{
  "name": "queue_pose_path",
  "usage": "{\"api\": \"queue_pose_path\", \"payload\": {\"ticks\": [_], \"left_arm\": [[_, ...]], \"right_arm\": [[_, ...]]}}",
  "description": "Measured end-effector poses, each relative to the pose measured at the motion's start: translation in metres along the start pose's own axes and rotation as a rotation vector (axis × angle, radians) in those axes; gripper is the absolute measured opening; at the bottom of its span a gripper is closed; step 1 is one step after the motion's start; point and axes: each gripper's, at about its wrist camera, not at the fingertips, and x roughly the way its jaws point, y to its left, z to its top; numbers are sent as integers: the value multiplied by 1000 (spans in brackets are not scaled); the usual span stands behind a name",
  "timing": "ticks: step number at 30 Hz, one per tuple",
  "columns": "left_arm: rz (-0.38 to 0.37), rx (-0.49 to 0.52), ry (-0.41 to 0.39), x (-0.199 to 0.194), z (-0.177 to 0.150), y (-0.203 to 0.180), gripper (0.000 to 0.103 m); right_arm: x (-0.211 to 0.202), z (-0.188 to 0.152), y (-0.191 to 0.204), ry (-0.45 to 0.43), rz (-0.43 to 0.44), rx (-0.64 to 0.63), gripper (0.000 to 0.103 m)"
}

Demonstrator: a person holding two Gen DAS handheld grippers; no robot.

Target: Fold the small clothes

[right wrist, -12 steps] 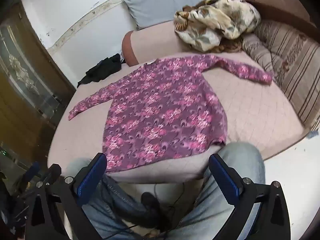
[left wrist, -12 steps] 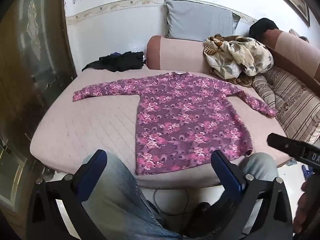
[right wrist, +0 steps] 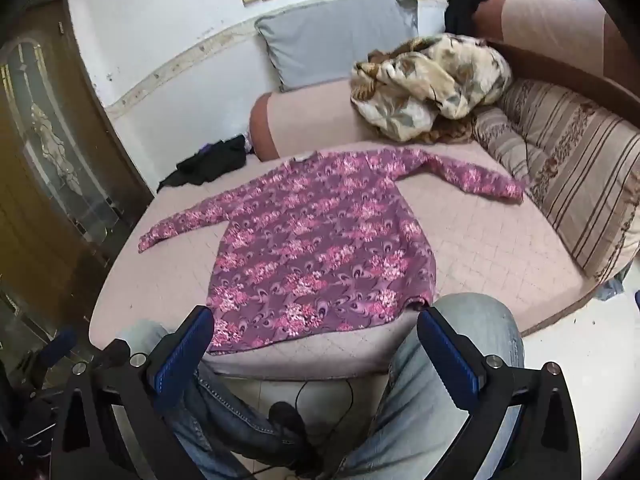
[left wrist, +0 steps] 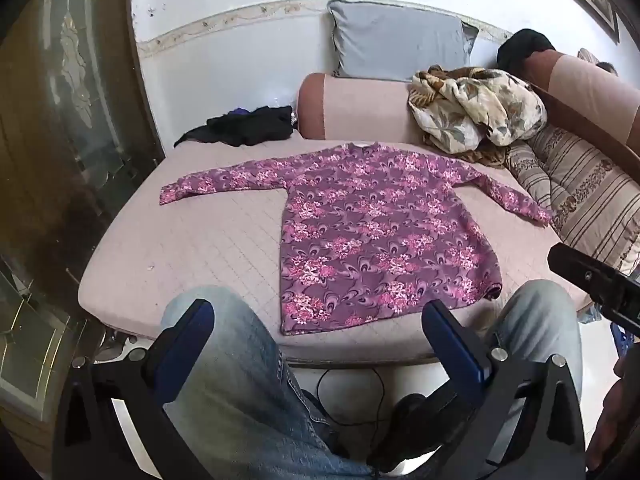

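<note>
Your left gripper (left wrist: 316, 338) and right gripper (right wrist: 312, 340) gape wide, empty. The top (left wrist: 380, 236) lies flat, hem at the mattress (left wrist: 192, 248) near edge. Only your left view shows the other gripper's tip.

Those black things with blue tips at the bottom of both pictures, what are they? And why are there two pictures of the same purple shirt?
They are tongs that a person holds, one in each hand, each carrying a small camera. One picture looks out from the left tongs, the other from the right tongs. Both stand open and hold nothing. The person sits with knees in jeans against a pink mattress. On it a purple flowered long-sleeved top lies flat, sleeves spread, ready for folding. Behind it are a black garment, a crumpled flowered blanket and a grey pillow.
</note>
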Motion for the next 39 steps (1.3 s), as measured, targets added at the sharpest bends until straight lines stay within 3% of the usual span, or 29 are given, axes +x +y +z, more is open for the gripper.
{"api": "queue_pose_path", "payload": {"ticks": [8,13,22,29,33,39], "left_arm": [[-16,3,-83,-43,10,-2,103],[-53,18,-102,-44,17,-5,103],[-18,72,-65,4,25,-11,103],[-1,19,-12,50,45,-11,103],[-24,9,-19,65,67,-18,103],[-103,-3,-29,89,86,-18,103]], "right_arm": [[-33,1,27,-79,-52,-38,103],[-42,7,37,-103,-91,-67,103],[-11,18,37,-55,-108,-94,103],[29,46,24,-17,-125,-106,103],[45,61,25,26,-148,-123,103],[57,82,32,20,-248,-166,103]]}}
